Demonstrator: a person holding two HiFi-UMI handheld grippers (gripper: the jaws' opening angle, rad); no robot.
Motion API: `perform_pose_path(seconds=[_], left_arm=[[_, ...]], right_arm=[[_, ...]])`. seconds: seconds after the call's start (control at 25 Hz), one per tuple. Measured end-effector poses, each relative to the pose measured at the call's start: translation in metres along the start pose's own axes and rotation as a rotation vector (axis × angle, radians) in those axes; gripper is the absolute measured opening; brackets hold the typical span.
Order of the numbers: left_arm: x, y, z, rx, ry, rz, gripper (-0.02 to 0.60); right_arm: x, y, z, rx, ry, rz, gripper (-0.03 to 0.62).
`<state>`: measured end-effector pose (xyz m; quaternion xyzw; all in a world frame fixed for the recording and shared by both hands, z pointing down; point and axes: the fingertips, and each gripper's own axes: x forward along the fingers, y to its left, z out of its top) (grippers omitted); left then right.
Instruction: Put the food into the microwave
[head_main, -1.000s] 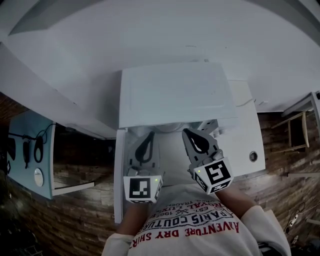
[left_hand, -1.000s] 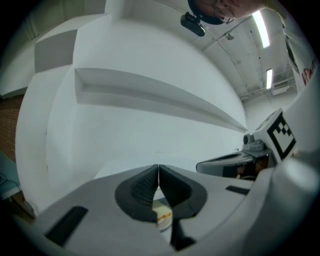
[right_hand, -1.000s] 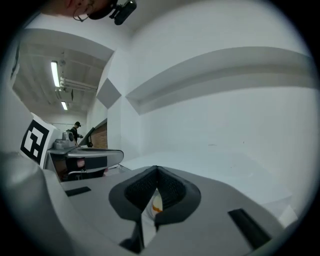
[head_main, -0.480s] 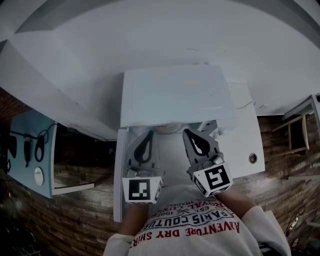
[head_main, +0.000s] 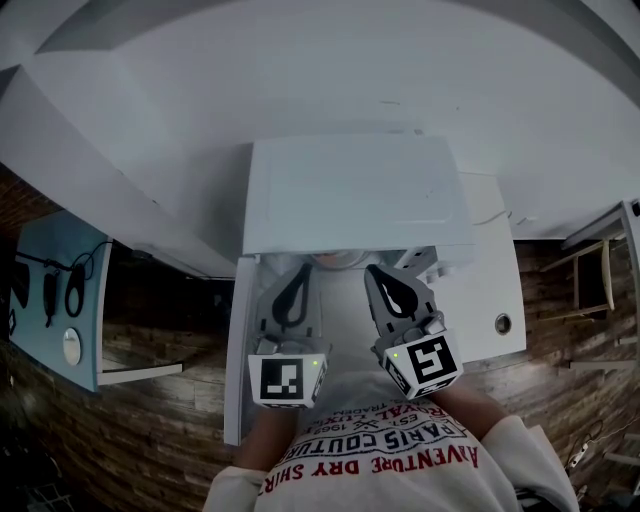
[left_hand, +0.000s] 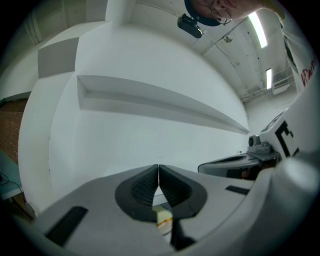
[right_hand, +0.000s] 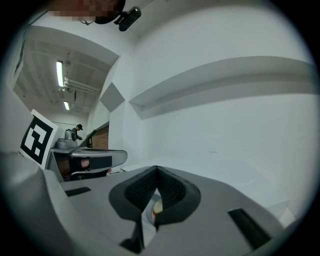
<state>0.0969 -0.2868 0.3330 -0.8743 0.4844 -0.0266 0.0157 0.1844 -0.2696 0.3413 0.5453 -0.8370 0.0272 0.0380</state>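
Barely anything has shifted in the last second. Your left gripper (head_main: 297, 272) and right gripper (head_main: 382, 268) are both clenched tip to tip, pinching nothing, level before the microwave (head_main: 350, 190). Its door (head_main: 234, 350) stands open. A pale dish rim (head_main: 340, 259) shows under the front edge, so the food (left_hand: 162, 218) is probably inside already. Closing the door remains.

white tabletop (head_main: 492, 285) in front of me, wood-plank floor (head_main: 150, 430) on both sides. white microwave (head_main: 355, 195) sits directly on it, taking the back-left and most of the width. bare strip right of it, with a small round fitting (head_main: 502, 323) near the front edge.
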Motion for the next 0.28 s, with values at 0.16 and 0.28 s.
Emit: perform_pose_path(seconds=[0.16,0.28], left_arm=[[0.0009,-0.0026,-0.0057,-0.01,0.014,-0.012,0.008],[0.001,-0.0041,-0.0095,-0.015,0.02,-0.022,0.008]], right_arm=[[0.0033,0.0002,-0.006,0.003,0.016,0.004,0.011],[0.0057,0.0017,-0.0107,0.008,0.03,0.006,0.011]])
